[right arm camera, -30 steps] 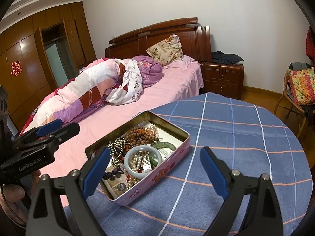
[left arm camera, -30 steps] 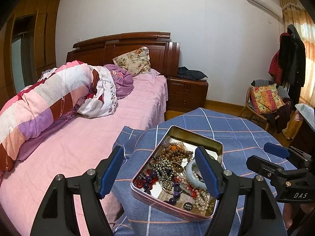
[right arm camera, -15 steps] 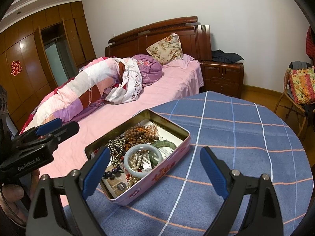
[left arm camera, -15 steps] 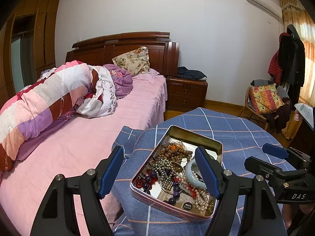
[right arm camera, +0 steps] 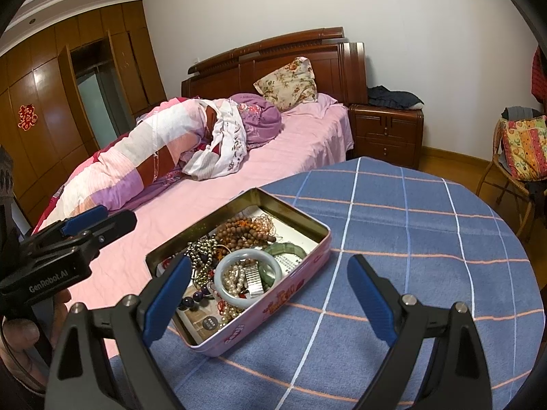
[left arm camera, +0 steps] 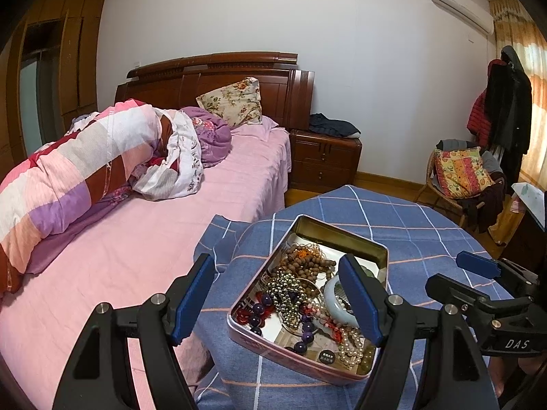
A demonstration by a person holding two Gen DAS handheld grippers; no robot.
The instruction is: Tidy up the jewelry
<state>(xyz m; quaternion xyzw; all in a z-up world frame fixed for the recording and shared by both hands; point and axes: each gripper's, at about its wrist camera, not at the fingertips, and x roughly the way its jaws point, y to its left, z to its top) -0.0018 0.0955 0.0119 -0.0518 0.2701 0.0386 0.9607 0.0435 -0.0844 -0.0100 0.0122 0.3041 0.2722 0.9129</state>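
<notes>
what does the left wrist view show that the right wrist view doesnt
Only the left wrist view shows the air conditioner and the coats hanging by the curtain.

Only the right wrist view shows the red paper decoration on the wardrobe and the green bangle in the tin.

Both show the pink tin of tangled jewelry on the blue checked cloth, the pale bangle, the bed and both open grippers.

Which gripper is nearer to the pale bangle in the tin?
Left. The left gripper has one finger over the bangle. The right gripper hangs beside the tin, above the cloth.
</notes>
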